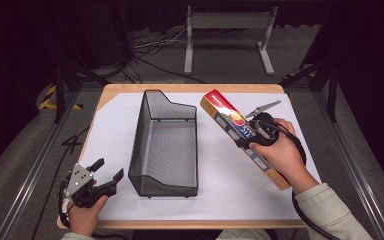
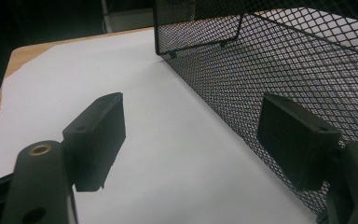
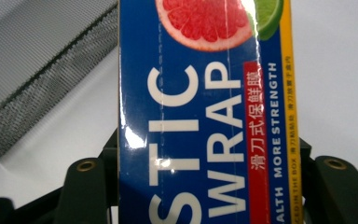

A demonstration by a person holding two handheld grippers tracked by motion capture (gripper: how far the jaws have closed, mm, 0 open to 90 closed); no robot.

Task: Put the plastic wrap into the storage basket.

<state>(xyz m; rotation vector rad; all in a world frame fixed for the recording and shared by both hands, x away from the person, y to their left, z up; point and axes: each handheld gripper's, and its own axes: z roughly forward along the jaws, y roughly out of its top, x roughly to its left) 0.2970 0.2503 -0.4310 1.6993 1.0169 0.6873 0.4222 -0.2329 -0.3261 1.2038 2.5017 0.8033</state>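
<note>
1. Gripping the plastic wrap box (image 1: 244, 136) in my right gripper (image 1: 252, 132), I hold it to the right of the wire mesh basket (image 1: 166, 145), clear of the basket's wall; the jaws press on the box's two long sides.
2. Seen from above, the box lies slantwise, its far end toward the basket's far right corner, its near end by my right wrist; the right gripper view shows the blue face (image 3: 200, 116) with a grapefruit slice on it.
3. My left gripper (image 1: 105, 177) rests at the basket's near left corner, jaws spread with nothing between them; the basket's mesh wall (image 2: 279, 70) stands just beside its right jaw.
4. White paper (image 1: 115, 125) covers the table under the basket.
</note>
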